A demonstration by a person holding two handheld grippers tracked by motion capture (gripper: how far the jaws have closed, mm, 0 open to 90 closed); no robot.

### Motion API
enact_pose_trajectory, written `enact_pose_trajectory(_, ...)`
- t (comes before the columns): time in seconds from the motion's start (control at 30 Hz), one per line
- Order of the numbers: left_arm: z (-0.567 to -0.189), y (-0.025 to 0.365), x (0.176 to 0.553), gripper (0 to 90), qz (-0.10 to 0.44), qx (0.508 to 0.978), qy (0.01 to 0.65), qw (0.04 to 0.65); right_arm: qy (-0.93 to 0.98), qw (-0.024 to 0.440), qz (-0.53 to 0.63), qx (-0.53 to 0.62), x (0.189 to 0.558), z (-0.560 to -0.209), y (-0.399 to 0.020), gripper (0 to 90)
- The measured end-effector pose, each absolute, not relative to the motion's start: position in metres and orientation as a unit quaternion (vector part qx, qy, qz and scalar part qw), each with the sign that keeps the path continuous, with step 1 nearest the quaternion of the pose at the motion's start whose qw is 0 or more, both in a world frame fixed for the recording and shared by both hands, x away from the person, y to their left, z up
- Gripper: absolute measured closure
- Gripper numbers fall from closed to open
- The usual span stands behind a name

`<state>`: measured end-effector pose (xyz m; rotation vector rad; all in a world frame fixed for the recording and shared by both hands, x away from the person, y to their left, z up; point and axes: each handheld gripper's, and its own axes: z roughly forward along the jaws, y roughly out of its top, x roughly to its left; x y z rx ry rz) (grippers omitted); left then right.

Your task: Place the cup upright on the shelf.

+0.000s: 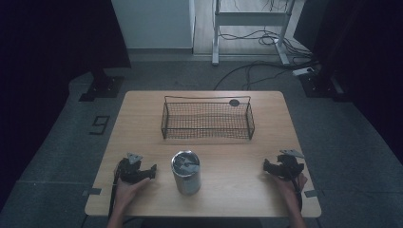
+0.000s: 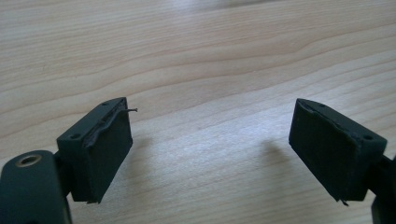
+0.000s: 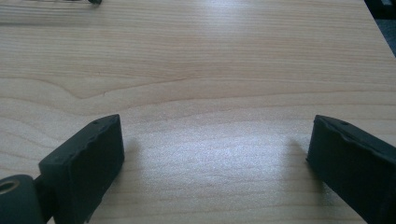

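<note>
Can [image 1: 186, 172] stands between both grippers; basket [image 1: 207, 120] behind it, seemingly empty.

**Dim room, grey floor, pale wood desk**

Rectangular light-wood desk [image 1: 142, 118] with rounded corners, standing on a speckled grey floor [image 1: 71, 142]. Black number-shaped marking [image 1: 100, 125] taped on the floor just left of the desk. Dark curtains [image 1: 47, 42] at both sides, on black base plates [image 1: 101, 88]. White panel [image 1: 152, 23] at the far wall. Beside it, white metal frame legs [image 1: 216, 33] with loose black cables [image 1: 256, 38] trailing across the floor. Light low and cool, brightest at the back.
</note>
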<state>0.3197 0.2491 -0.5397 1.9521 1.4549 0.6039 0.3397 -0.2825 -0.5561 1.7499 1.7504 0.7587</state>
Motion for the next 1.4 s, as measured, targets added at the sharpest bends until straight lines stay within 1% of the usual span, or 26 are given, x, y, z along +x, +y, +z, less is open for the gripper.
enact_pose_trajectory(0.5, -0.517, 0.242, 0.309, 12.1, 0.217, 0.737, 0.526, 0.366, 0.645, 0.275, 0.280, 0.655, 0.338, -0.556, -0.283, 3.8)
enact_pose_trajectory(0.87, -0.507, 0.237, 0.300, 10.2, 0.219, 0.741, 0.505, 0.384, 0.645, 0.275, 0.281, 0.655, 0.338, -0.556, -0.283, 4.4)
enact_pose_trajectory(1.0, -0.497, 0.236, 0.293, 9.9, 0.215, 0.738, 0.498, 0.401, 0.644, 0.276, 0.281, 0.656, 0.338, -0.556, -0.284, 4.7)
enact_pose_trajectory(1.3, -0.480, 0.234, 0.276, 7.4, 0.198, 0.741, 0.470, 0.437, 0.644, 0.277, 0.280, 0.656, 0.338, -0.556, -0.284, 4.9)
enact_pose_trajectory(1.4, -0.475, 0.231, 0.271, 5.0, 0.193, 0.745, 0.459, 0.445, 0.643, 0.277, 0.280, 0.656, 0.338, -0.556, -0.284, 5.2)
